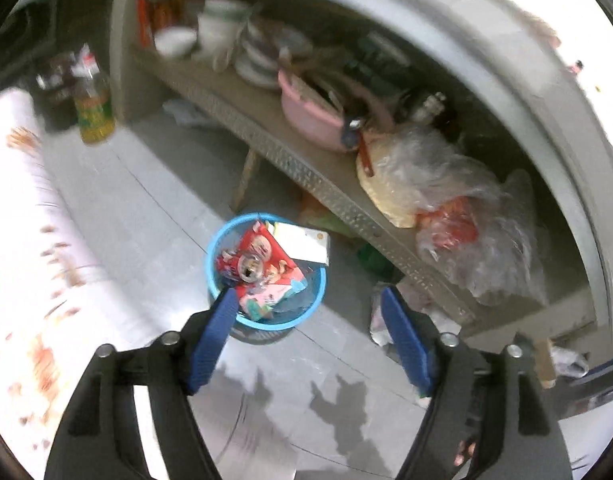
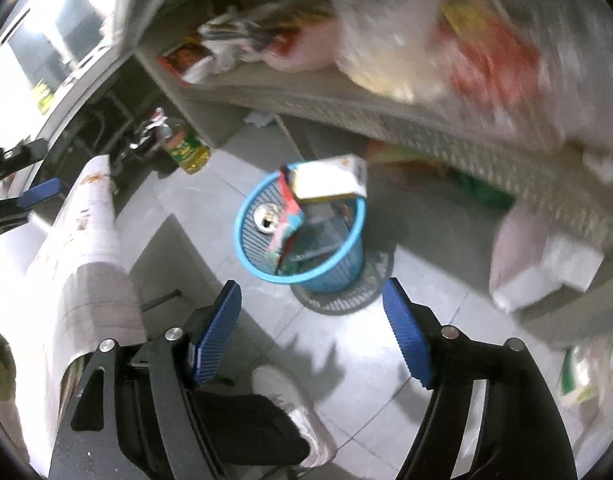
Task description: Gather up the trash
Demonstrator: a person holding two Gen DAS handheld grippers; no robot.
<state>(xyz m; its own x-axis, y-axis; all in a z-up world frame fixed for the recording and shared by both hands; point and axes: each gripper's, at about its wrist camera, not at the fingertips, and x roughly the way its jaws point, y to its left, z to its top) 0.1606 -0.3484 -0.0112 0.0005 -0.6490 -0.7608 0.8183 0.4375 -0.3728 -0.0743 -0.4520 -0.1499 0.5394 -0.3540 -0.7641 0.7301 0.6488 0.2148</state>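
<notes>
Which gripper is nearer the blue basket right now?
Left. The left gripper hangs open just above the blue basket; the right gripper is open, farther back over the floor.

On your right wrist view, the plastic bags (image 2: 446, 40) on the shelf (image 2: 326, 92) are strongly smeared by motion, so you cannot tell what is inside them. The label of the oil bottle (image 2: 188, 152) is too blurred to read. The left gripper (image 2: 22, 196) is cut by the left edge, and only one blue pad and some black frame show. Your shoe (image 2: 286, 400) is partly hidden behind the right gripper's frame. On your left wrist view, the dishes (image 1: 242, 48) at the shelf's far end are blurred, and the left fingertip covers part of the blue basket's rim (image 1: 266, 326). The print on the wrappers (image 1: 266, 264) is not readable.
</notes>
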